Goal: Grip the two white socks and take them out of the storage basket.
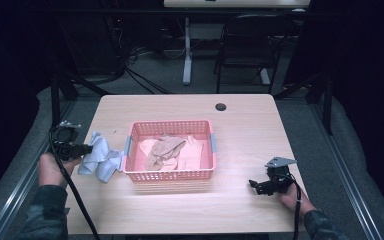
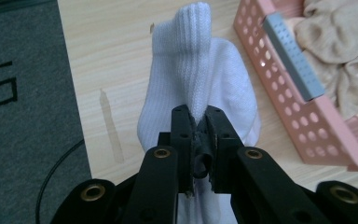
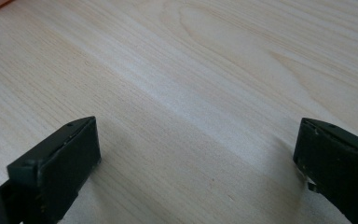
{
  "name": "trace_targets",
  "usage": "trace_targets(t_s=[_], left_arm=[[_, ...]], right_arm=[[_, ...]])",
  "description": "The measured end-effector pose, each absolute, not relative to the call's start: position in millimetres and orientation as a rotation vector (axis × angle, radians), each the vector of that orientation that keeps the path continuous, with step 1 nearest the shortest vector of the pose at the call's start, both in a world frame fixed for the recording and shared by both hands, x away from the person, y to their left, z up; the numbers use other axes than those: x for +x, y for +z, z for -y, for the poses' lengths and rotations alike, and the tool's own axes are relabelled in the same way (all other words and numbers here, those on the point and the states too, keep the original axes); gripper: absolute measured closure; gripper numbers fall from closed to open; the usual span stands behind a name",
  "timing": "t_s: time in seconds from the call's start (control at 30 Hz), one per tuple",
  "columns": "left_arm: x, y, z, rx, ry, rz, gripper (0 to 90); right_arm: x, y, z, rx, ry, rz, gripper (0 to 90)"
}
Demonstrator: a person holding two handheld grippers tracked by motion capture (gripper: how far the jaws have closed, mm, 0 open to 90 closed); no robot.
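From above, the left gripper (image 1: pixel 82 149) sits at nine o'clock on the wooden table (image 1: pixel 240 125), its jaws pinching a white sock (image 1: pixel 99 159) that lies touching the left wall of the pink basket (image 1: pixel 169 175). Tan cloths (image 1: pixel 166 151) are heaped inside the basket. At four o'clock the right gripper (image 1: pixel 256 186) rests low over bare wood, well apart from the basket.

In the left gripper view, the jaws are pressed together on the ribbed cuff of the sock (image 2: pixel 200 88), which stretches away toward twelve o'clock on the table (the basket (image 2: pixel 303 121), with a grey handle (image 2: pixel 289 56), stands at two o'clock). Black marks on the grey floor at nine o'clock look like lettering, though I can't read them.

In the right gripper view, the jaws stand spread wide over plain tabletop (image 3: pixel 191 93).
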State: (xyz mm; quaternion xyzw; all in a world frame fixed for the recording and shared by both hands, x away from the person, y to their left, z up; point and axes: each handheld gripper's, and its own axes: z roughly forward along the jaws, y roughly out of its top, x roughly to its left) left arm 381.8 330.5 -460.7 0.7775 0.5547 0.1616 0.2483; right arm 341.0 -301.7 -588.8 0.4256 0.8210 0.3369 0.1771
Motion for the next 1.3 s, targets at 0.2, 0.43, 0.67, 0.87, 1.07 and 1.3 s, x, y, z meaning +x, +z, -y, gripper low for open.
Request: trace_targets(t_s=[0.2, 0.43, 0.67, 0.87, 1.07, 1.3], left_arm=[[386, -482, -328, 2.157, 0.417, -1.555, 83.0], [392, -508, -323, 2.212, 0.398, -1.595, 82.1], [399, -530, -326, 2.202, 0.349, -1.641, 81.3], [400, -535, -326, 2.216, 0.350, -1.649, 65.7], [385, -514, -334, 2.148, 0.415, -1.637, 32.3], [359, -484, -336, 2.106, 0.476, -1.573, 16.3]], right_arm=[[341, -589, 302, 1.205, 0.954, -2.324, 0.0], [341, -589, 302, 1.205, 0.954, -2.324, 0.0], [341, -589, 302, 1.205, 0.954, -2.324, 0.0], [341, -589, 302, 1.205, 0.954, -2.324, 0.0], [341, -589, 302, 1.206, 0.960, -2.325, 0.0], [341, -589, 302, 1.207, 0.954, -2.323, 0.0]])
